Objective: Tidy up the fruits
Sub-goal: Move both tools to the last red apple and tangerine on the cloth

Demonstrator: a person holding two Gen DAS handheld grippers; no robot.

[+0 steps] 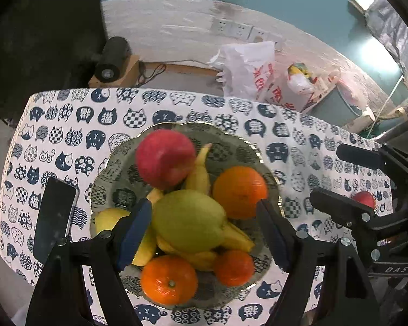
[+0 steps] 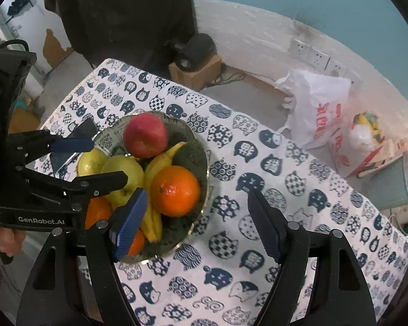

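Blue-and-white cloth with cat faces is covering the desk, and some of the cat faces are carrying Chinese characters. On it a glass bowl is sitting, and nearly all the fruits are lying inside: a red apple at the far side, a big orange to its right, a green pear in the middle, bananas under them, a second yellow-green fruit at the left edge, and two smaller oranges at the near side. One more red fruit is lying outside the bowl, on the cloth far to the right, partly hidden behind the right gripper.

In the left wrist view, the left gripper is hovering just over the bowl with its blue-padded fingers spread wide on both sides of the pear, grasping nothing. The right gripper is also released; its left finger is standing over the bowl's near rim and its right finger over bare cloth. Its body is showing the letters "DAS" in the left wrist view. In the right wrist view the left gripper is showing the label "GenRobot.AI".

A dark phone is lying on the cloth just left of the bowl. Behind the desk, a white plastic bag with red Chinese print, which I cannot read fully, is standing on the floor.
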